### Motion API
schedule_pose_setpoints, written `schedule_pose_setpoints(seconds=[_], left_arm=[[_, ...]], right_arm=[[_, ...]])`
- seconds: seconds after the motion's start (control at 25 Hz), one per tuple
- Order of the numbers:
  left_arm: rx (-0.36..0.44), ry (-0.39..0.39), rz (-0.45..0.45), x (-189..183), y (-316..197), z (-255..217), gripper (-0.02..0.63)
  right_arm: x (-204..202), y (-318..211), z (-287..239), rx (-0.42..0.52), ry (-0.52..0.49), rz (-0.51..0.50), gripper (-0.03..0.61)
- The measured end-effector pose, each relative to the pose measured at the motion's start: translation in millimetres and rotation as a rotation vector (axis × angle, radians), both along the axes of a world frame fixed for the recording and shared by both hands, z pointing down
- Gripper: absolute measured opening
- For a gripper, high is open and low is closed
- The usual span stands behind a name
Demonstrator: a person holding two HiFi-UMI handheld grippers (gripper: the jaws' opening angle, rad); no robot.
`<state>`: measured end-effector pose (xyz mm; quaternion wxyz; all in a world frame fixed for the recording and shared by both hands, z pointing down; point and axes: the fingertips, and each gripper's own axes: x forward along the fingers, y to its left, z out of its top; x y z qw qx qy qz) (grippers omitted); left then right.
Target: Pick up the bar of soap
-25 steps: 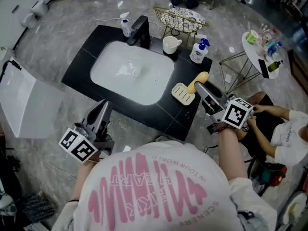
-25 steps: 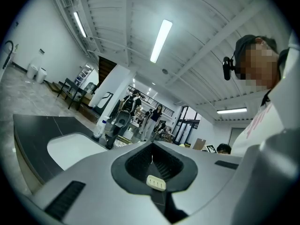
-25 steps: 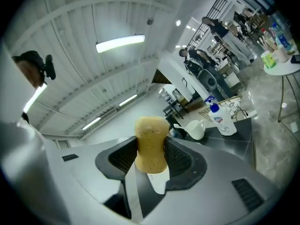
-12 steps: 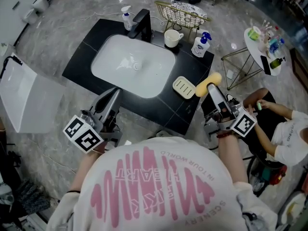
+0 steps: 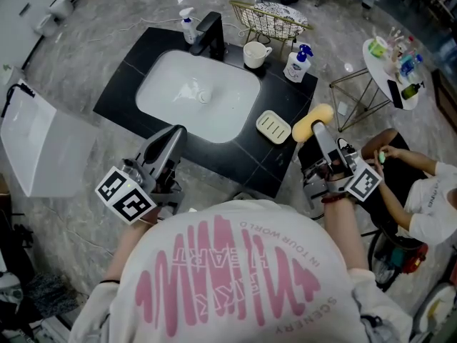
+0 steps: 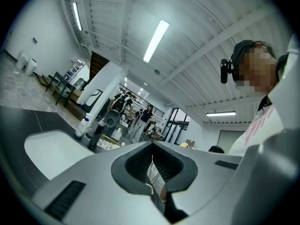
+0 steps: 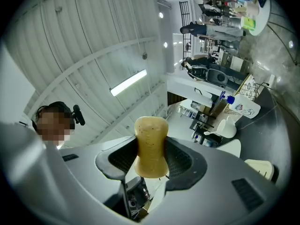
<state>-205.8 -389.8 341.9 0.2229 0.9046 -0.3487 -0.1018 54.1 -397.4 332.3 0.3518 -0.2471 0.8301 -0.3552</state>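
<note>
The bar of soap (image 5: pixel 312 121) is yellow-orange and rounded. My right gripper (image 5: pixel 314 128) is shut on it and holds it in the air just right of the cream ribbed soap dish (image 5: pixel 272 128), which lies bare on the black counter (image 5: pixel 275 171). In the right gripper view the bar of soap (image 7: pixel 151 146) stands upright, pinched between the two dark pads of the right gripper (image 7: pixel 151 159). My left gripper (image 5: pixel 176 136) hovers over the counter's front edge, near the white sink (image 5: pixel 164 103). In its own view the left gripper (image 6: pixel 152 164) is shut with nothing in it.
At the back of the counter stand a black tap (image 5: pixel 208 34), a small spray bottle (image 5: pixel 187 25), a white mug (image 5: pixel 254 55), a pump bottle (image 5: pixel 296 65) and a wire rack (image 5: pixel 268 21). A round side table (image 5: pixel 389 68) and a seated person (image 5: pixel 418 191) are at the right.
My right gripper has lifted the soap off the dish and carried it a little up and to the right. My left gripper has moved forward toward the sink.
</note>
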Motion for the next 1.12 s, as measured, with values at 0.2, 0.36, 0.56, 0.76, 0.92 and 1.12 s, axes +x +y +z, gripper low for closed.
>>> schedule_pose_setpoints(seconds=[0.2, 0.36, 0.56, 0.76, 0.92, 1.12], left_arm=[[-0.001, 0.001, 0.005, 2.5, 1.3, 0.1, 0.011], [-0.002, -0.001, 0.003, 2.2, 1.8, 0.1, 0.011], [-0.003, -0.002, 0.001, 1.1, 1.8, 0.5, 0.011], [-0.005, 0.001, -0.002, 0.1, 2.9, 2.3, 0.011], [-0.005, 0.001, -0.002, 0.0, 2.0, 2.3, 0.011], [-0.013, 0.001, -0.004, 0.0, 0.2, 2.7, 0.011]], right_arm=[[1.9, 0.8, 0.1, -0.002, -0.021, 0.003, 0.19], [0.6, 1.8, 0.0, 0.0, -0.024, -0.005, 0.19], [-1.5, 2.5, -0.9, 0.005, -0.034, -0.018, 0.19], [-2.2, 2.7, -0.6, 0.009, -0.043, -0.024, 0.19], [-2.6, 2.5, 0.0, 0.011, -0.04, -0.027, 0.189], [-2.2, 0.5, -0.9, 0.008, -0.045, -0.028, 0.189]])
